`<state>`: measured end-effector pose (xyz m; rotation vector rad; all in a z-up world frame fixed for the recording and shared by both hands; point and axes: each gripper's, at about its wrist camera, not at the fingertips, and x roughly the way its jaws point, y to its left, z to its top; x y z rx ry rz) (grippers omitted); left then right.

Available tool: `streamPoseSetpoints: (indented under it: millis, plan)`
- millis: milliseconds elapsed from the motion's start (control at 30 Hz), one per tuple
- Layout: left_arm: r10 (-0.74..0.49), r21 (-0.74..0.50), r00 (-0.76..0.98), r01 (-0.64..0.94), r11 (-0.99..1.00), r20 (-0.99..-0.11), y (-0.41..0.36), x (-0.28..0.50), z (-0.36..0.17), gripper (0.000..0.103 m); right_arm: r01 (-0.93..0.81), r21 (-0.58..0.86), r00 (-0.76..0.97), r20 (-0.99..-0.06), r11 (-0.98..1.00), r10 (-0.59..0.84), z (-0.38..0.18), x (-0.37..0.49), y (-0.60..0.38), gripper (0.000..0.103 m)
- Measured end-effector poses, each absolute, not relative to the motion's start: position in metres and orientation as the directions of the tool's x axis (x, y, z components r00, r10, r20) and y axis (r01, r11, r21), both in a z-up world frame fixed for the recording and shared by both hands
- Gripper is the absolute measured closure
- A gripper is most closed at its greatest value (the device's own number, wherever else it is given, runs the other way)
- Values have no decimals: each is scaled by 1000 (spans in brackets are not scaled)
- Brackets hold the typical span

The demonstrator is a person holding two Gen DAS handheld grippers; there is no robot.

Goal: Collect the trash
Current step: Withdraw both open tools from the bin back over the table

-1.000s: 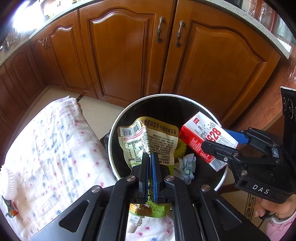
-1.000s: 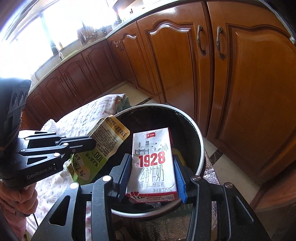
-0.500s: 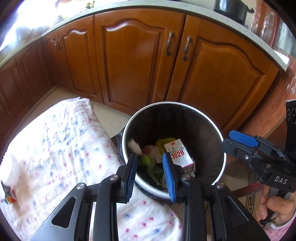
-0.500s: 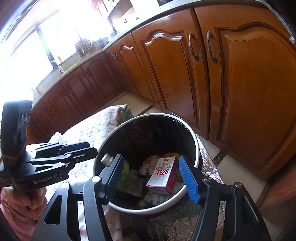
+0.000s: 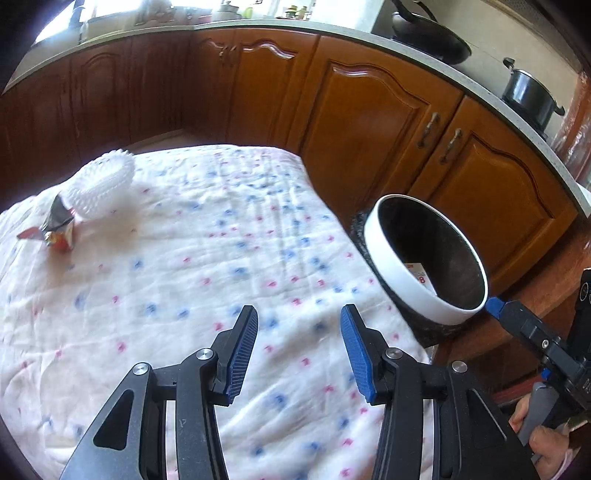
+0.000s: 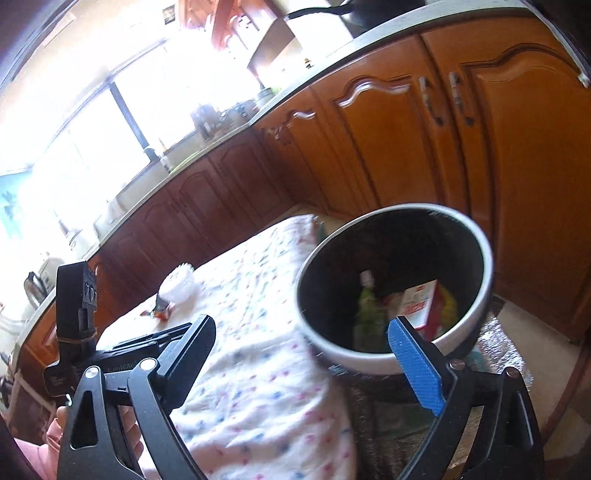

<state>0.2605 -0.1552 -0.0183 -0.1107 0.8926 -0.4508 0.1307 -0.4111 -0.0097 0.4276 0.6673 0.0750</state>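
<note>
A white-rimmed dark trash bin (image 5: 391, 273) stands beside the cloth-covered table (image 5: 184, 258); it also shows in the right wrist view (image 6: 343, 354). Inside lie the red-and-white milk carton (image 6: 419, 302) and a green wrapper (image 6: 367, 314). My left gripper (image 5: 299, 325) is open and empty above the cloth, left of the bin. My right gripper (image 6: 301, 332) is open and empty over the table edge and the bin's near rim. A crumpled red and silver wrapper (image 5: 55, 230) and a white foam fruit net (image 5: 101, 188) lie at the table's far left.
Brown wooden cabinets (image 5: 369, 122) run behind the table and bin under a pale countertop (image 5: 443, 55) with a wok (image 5: 432, 33) and a black pot (image 5: 530, 94). The person's hand (image 5: 543, 443) holds the right gripper's handle at lower right.
Both grippers opened and dropped the green wrapper and the milk carton into the bin, then pulled back and swung left over the table. The jaws now stand wider.
</note>
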Motion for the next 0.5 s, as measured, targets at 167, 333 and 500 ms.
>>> streamPoseSetpoints:
  millis: [167,333,500]
  plan:
    - [-389,-301,557,247,921,-734,-109,248,-23,56,10,440,758,-589,898,280,-19,146,-372,7]
    - [-358,-317,587,176,932,-726,-71,237,-21,55,-36,454,750,-576,890,325,-23,157,-336,7]
    - [-325,-327,597,109,939,-733,-34,228,-18,55,-91,487,723,-567,869,394,-25,172,-305,7]
